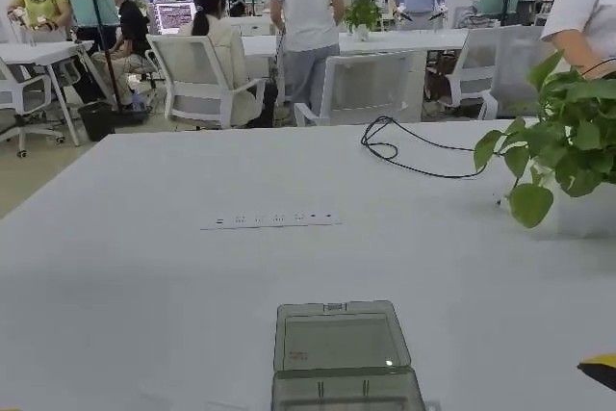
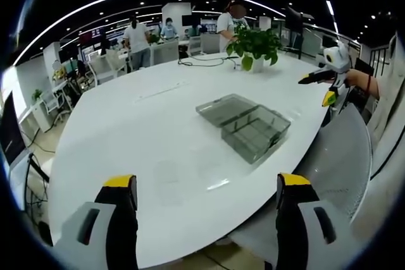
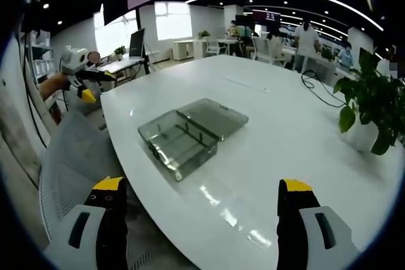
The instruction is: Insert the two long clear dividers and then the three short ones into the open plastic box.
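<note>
**Desk:** What's closest to the lens?

**Photographer:** The left gripper [image 2: 206,181], seen in its own view. Its yellow-tipped jaws are spread wide with nothing between them, held above the near edge of the white table [image 1: 144,267]. The right gripper [image 3: 202,185] is the same in its own view: released, empty, and poised over the table edge on the other side.

**Desk:** And the box?

**Photographer:** The plastic box [image 2: 256,132] sits near the person's edge of the table, between the two grippers and apart from both. It is smoky and see-through. Its lid [image 2: 221,109] is folded fully back and lies flat on the table beside the base. A plant [image 1: 563,137] stands well off to the right.

**Desk:** Any dividers in?

**Photographer:** None I can make out. The base looks bare, though clear plastic inside tinted plastic is hard to read. In the left gripper view, faint clear patches [image 2: 169,178] lie on the table between the jaws and the box. They may be the dividers, but I can't tell.

**Desk:** So where does the job stand?

**Photographer:** At the starting line, in my judgement. The box is open and ready and neither gripper holds anything. The two long pieces and the three short ones all appear to be left to fit.
</note>
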### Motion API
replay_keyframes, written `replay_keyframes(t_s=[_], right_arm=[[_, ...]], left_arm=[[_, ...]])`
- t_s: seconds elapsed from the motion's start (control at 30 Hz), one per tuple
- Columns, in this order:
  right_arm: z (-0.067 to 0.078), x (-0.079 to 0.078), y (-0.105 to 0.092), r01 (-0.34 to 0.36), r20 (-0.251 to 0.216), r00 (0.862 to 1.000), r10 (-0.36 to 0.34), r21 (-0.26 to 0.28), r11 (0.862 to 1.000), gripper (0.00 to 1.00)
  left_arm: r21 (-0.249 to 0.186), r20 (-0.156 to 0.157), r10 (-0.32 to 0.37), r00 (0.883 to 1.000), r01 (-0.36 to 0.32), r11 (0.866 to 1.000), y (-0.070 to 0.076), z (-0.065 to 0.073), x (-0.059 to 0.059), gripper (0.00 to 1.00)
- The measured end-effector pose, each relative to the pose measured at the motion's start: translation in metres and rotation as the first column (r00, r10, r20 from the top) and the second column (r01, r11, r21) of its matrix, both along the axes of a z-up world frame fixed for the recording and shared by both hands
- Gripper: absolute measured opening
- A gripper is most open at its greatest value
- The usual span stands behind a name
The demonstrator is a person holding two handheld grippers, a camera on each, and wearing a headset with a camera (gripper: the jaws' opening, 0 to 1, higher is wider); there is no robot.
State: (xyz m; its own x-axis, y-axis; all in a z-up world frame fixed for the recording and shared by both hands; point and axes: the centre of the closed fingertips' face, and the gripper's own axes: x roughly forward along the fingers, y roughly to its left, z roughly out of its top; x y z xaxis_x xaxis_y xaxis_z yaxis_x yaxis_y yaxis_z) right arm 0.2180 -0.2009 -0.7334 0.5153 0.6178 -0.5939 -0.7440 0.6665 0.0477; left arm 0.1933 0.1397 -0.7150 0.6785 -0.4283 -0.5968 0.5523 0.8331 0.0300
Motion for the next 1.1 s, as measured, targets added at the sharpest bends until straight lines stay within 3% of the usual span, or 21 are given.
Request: replay_keyframes(t_s=[0.37,0.43,0.7,1.1], right_arm=[[0.008,-0.002,0.010,-0.018,0.021,1.000,0.017,0.016,1.000,1.00],[0.009,-0.002,0.013,-0.026,0.022,0.999,0.026,0.013,1.000,0.98],[0.013,0.004,0.021,-0.044,0.031,0.999,0.043,0.022,0.999,0.95],[0.015,0.011,0.035,-0.075,0.029,0.997,0.074,0.031,0.997,0.93]], left_arm=[[0.064,-0.062,0.056,0.996,-0.052,0.997,0.018,-0.018,0.015,0.75],[0.079,-0.090,0.086,0.992,-0.079,0.994,0.025,-0.025,0.018,0.70],[0.134,-0.137,0.121,0.983,-0.103,0.986,0.041,-0.046,0.032,0.61],[0.158,-0.197,0.165,0.966,-0.135,0.978,0.054,-0.079,0.049,0.48]])
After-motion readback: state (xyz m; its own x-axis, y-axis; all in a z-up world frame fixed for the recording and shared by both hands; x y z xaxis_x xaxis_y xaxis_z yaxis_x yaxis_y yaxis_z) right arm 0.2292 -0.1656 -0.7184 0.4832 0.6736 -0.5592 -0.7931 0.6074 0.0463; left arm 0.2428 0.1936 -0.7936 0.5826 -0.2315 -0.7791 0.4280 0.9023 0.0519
